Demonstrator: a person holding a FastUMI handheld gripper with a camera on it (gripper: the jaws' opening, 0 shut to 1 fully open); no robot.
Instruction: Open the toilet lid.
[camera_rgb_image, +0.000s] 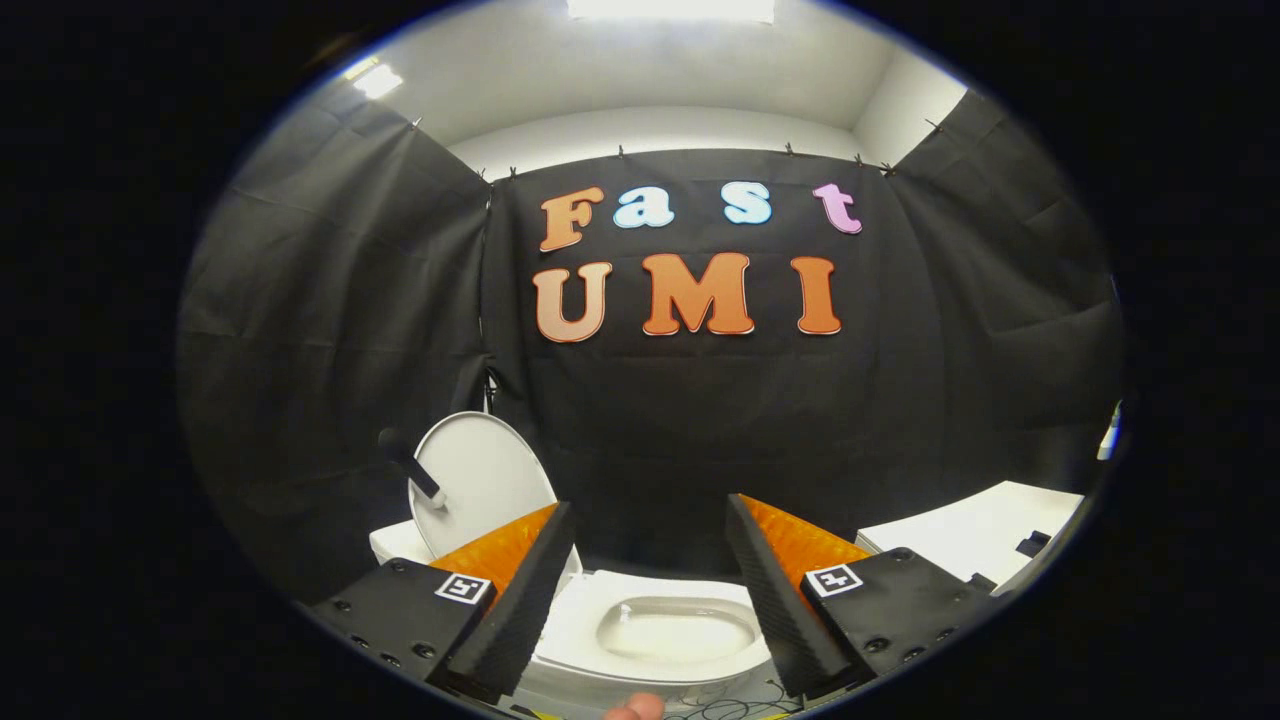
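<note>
1. Booth: black cloth walls all round, white ceiling above the toilet.
2. Toilet (640, 655): sits below and between the fingers, bowl and seat exposed.
3. White counter (975, 535): right of the toilet.
4. Toilet lid (490, 480): already upright at the toilet's back left, leaning on the wall. Looks like rigid, light, slick plastic on a hinge; best held at the rim edge.
5. Gripper (648, 570): fingers wide apart, holding nothing, above the toilet.

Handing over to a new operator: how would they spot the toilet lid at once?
Find the white toilet low between the open gripper fingers. Behind its bowl, beyond the left finger, the toilet lid stands raised against the black cloth wall: a white oval with a dark handle.
</note>
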